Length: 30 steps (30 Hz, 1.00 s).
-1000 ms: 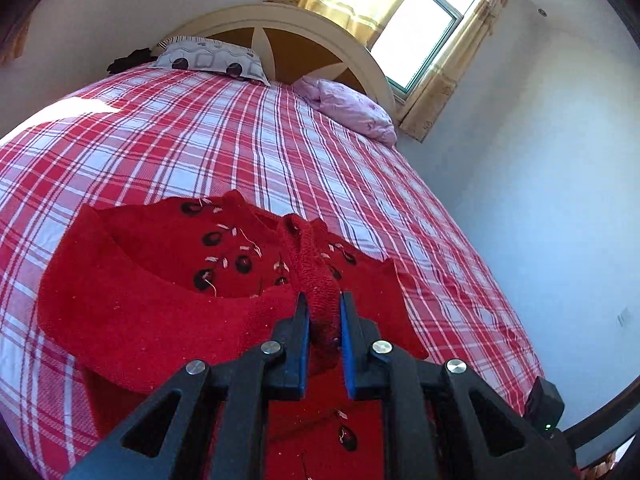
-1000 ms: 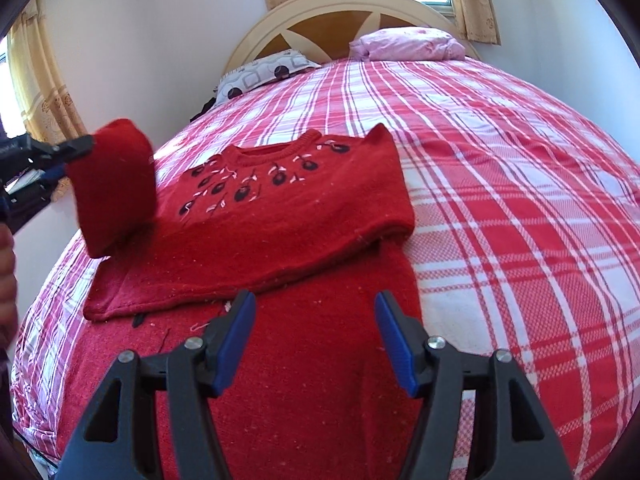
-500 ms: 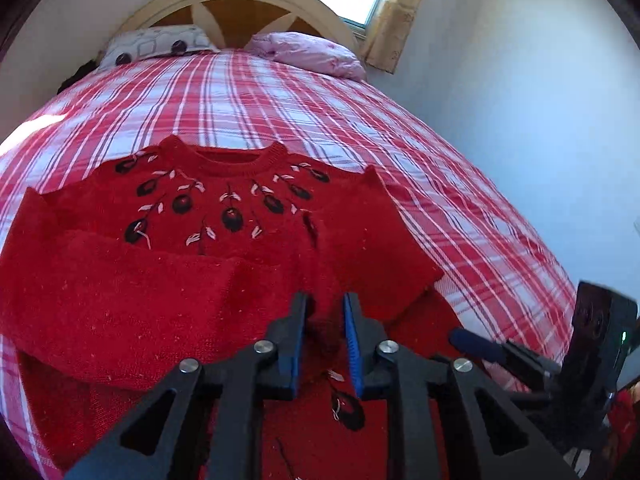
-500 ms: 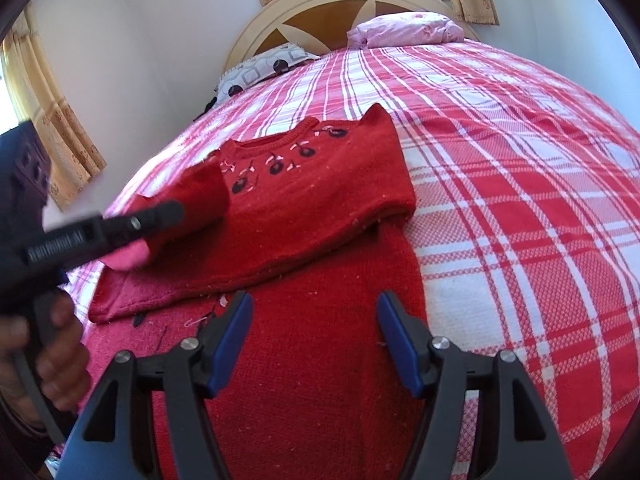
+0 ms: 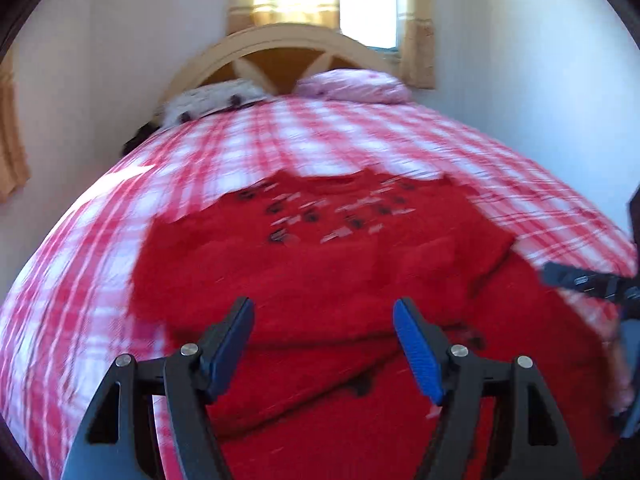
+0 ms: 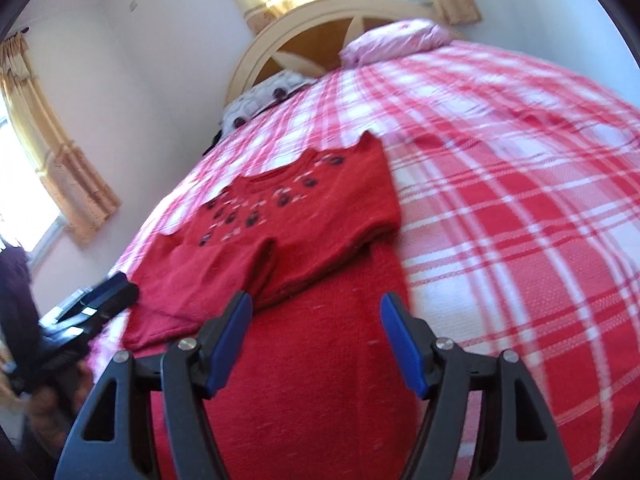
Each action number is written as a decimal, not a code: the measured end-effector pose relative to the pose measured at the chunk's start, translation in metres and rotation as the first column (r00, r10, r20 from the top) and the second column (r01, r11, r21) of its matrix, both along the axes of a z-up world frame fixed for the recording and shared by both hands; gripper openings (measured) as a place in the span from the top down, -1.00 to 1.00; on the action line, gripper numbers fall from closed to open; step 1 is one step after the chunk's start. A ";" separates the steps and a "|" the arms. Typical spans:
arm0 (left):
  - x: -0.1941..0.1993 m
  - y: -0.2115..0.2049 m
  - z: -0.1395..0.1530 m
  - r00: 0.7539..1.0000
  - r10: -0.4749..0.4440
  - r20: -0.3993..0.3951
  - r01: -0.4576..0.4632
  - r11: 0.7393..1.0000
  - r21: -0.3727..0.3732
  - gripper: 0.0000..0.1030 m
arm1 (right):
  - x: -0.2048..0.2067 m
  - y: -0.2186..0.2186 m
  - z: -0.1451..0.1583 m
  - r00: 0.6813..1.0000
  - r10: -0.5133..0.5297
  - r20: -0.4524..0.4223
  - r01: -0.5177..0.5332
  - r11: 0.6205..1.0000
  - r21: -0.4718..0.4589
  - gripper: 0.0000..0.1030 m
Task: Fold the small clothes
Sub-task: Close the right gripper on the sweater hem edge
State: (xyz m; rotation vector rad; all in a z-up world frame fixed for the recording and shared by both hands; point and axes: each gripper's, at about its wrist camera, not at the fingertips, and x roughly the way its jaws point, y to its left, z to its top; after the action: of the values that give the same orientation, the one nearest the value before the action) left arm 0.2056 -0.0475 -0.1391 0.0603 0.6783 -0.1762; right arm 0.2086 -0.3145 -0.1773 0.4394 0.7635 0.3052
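Observation:
A red knit sweater (image 5: pixel 320 256) with dark flower embroidery at the collar lies flat on the red-and-white checked bed (image 5: pixel 280 144), both sleeves folded across its front. It also shows in the right wrist view (image 6: pixel 304 240). My left gripper (image 5: pixel 323 322) is open and empty, hovering over the sweater's lower body. My right gripper (image 6: pixel 316 320) is open and empty over the sweater's lower right part. The right gripper's tip shows at the left wrist view's right edge (image 5: pixel 588 282); the left gripper shows at the right wrist view's left edge (image 6: pixel 96 304).
A spotted pillow (image 5: pixel 208 102) and a pink pillow (image 5: pixel 352 86) lie against the cream headboard (image 5: pixel 288 46) at the far end. White walls flank the bed. Curtained windows stand behind the headboard (image 5: pixel 360 0) and on the left wall (image 6: pixel 44 152).
My left gripper let go of the left sleeve, which now lies folded across the sweater's front, and it opened wide. Both grippers swung and the views are blurred.

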 end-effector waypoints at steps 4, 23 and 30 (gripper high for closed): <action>0.009 0.040 -0.023 0.989 0.106 -0.099 -0.112 0.992 -0.057 -0.41 | 0.014 0.020 0.004 0.997 0.072 -0.038 -0.070 0.996 0.049 -0.35; 0.023 0.068 -0.054 0.958 0.185 -0.218 -0.213 0.971 -0.110 -0.45 | 0.059 0.082 -0.015 0.959 0.159 -0.233 -0.152 0.987 0.048 0.71; 0.023 0.068 -0.055 0.958 0.189 -0.216 -0.216 0.970 -0.110 -0.45 | 0.046 0.059 0.027 0.986 0.096 -0.136 -0.106 0.992 -0.071 0.74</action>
State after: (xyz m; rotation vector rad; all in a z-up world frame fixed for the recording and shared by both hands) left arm 0.2289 0.0206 -0.1942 -0.1570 0.8717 -0.0286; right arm 0.2545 -0.2553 -0.1500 0.3499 0.9262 0.3425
